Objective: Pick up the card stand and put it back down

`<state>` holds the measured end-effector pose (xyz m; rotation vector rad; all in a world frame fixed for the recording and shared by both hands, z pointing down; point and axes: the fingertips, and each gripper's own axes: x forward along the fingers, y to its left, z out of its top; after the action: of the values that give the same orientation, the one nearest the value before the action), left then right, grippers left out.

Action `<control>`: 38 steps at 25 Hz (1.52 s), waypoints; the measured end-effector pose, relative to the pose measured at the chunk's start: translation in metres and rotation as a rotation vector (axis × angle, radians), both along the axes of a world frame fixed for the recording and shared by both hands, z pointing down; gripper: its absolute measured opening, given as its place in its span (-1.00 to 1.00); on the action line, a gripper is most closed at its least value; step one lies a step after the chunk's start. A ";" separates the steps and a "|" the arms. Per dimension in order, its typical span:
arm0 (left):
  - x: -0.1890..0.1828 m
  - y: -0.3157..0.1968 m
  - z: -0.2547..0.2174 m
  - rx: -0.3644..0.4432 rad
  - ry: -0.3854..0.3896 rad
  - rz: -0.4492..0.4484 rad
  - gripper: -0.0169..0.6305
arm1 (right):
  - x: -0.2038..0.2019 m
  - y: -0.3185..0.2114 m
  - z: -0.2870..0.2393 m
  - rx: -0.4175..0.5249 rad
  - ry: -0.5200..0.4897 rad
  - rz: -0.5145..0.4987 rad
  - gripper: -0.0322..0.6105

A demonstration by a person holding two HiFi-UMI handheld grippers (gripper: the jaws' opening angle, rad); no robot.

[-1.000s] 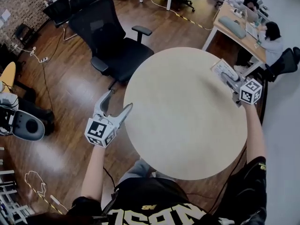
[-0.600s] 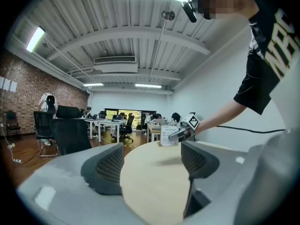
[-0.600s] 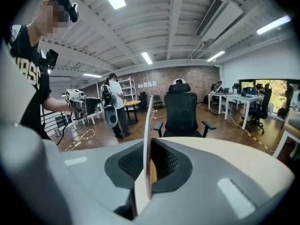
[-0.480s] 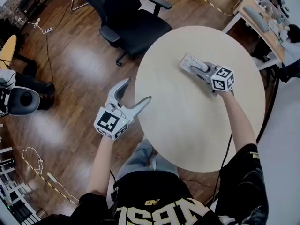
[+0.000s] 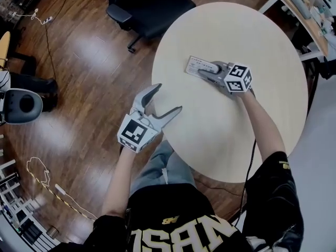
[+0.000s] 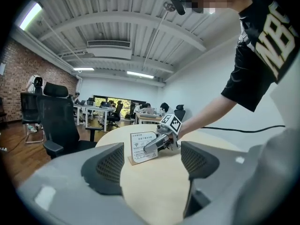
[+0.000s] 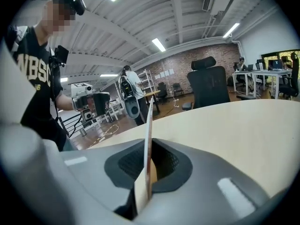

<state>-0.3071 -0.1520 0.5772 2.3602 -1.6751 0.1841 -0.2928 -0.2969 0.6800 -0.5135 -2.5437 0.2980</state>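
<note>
I hold the card stand upright by its sheet in my clamped right gripper near the middle of the table, base seemingly touching it; my left gripper hangs half-spread, empty, beside the rim.

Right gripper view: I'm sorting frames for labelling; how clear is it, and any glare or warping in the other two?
Right gripper view: strong fisheye, dark corners; the card stand, edge-on in the shut right claw, is soft up close. Left gripper view: same warping, the near left claw blurred. Head view: glare patches on the wood floor.
</note>
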 end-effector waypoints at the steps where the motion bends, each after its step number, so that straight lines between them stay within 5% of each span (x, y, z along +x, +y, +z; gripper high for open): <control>1: 0.003 0.001 0.001 0.000 0.007 0.001 0.23 | -0.001 -0.002 -0.001 -0.007 -0.012 0.006 -0.83; 4: 0.006 0.003 0.003 -0.002 0.021 -0.001 0.23 | -0.003 -0.017 -0.003 0.013 -0.040 0.064 -0.79; 9: 0.006 0.009 0.004 -0.001 0.030 0.006 0.23 | 0.006 -0.072 -0.008 0.063 -0.060 0.330 0.02; 15: 0.003 0.010 -0.002 0.013 0.003 0.029 0.23 | 0.040 -0.087 -0.046 0.088 -0.100 0.520 0.22; 22: 0.009 0.004 -0.042 0.032 -0.033 0.038 0.23 | 0.072 -0.012 -0.143 0.086 -0.290 0.677 0.26; 32: 0.026 0.013 -0.140 0.169 -0.133 -0.025 0.23 | 0.126 0.080 -0.254 0.121 -0.491 0.927 0.26; 38: 0.037 0.043 -0.164 0.208 -0.096 -0.190 0.07 | 0.172 0.119 -0.267 0.345 -0.430 1.028 0.21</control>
<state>-0.2697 -0.1086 0.4136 2.3483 -2.0428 0.0943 -0.1208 -0.1779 0.4130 0.9964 -2.9678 0.0861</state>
